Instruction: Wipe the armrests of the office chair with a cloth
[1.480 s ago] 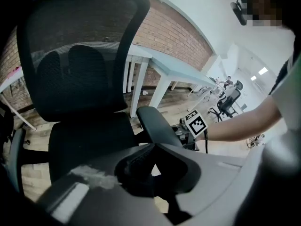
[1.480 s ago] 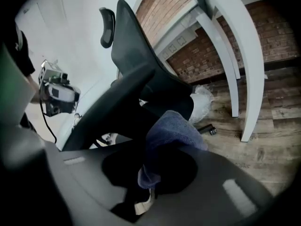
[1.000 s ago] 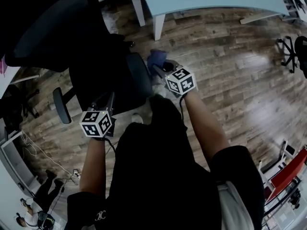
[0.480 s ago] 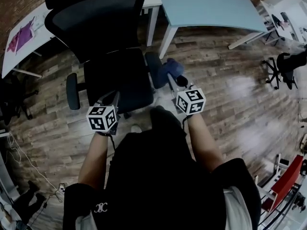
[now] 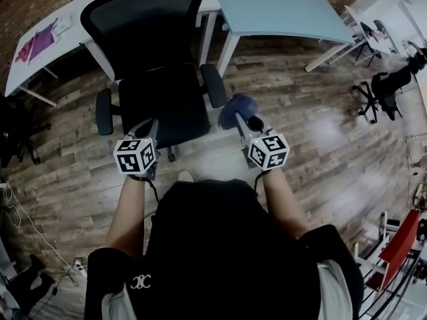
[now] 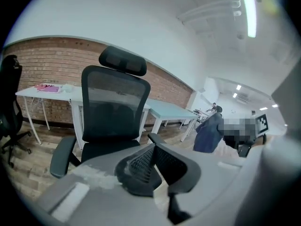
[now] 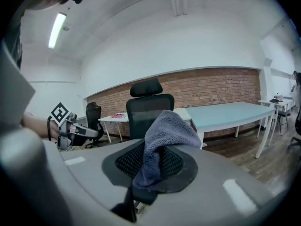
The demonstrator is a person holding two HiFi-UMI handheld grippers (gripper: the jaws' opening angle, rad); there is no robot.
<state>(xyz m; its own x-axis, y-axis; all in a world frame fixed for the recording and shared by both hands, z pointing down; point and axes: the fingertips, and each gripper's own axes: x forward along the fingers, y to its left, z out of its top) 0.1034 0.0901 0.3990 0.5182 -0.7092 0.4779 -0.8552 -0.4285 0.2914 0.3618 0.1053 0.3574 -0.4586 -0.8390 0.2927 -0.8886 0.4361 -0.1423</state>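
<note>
**Cloth clamped in the right gripper, beside the chair's armrest**

The blue-grey cloth (image 5: 237, 105) (image 7: 165, 134) is pinched between the jaws of the right gripper (image 5: 241, 117) (image 7: 151, 167). It bunches up over the jaw tips and hangs down across the pads. In the head view it sits just beside the front end of the chair's armrest (image 5: 215, 85) on that side; whether the two touch cannot be told. The other armrest (image 5: 103, 111) (image 6: 62, 155) lies on the far side of the seat, near the left gripper (image 5: 148, 128) (image 6: 153, 160). That gripper's jaws are closed together with nothing between them, and it points at the seat's front edge.

The black office chair (image 5: 160, 59) (image 6: 115, 112) faces the person, with a mesh back and a headrest. Behind it stand a white table (image 5: 70, 20) with a pink item (image 5: 39, 44) on it and a pale blue table (image 5: 280, 5) (image 7: 230, 111). The floor (image 5: 300, 112) is wood plank, and a brick wall (image 7: 211, 88) runs behind the tables.
</note>
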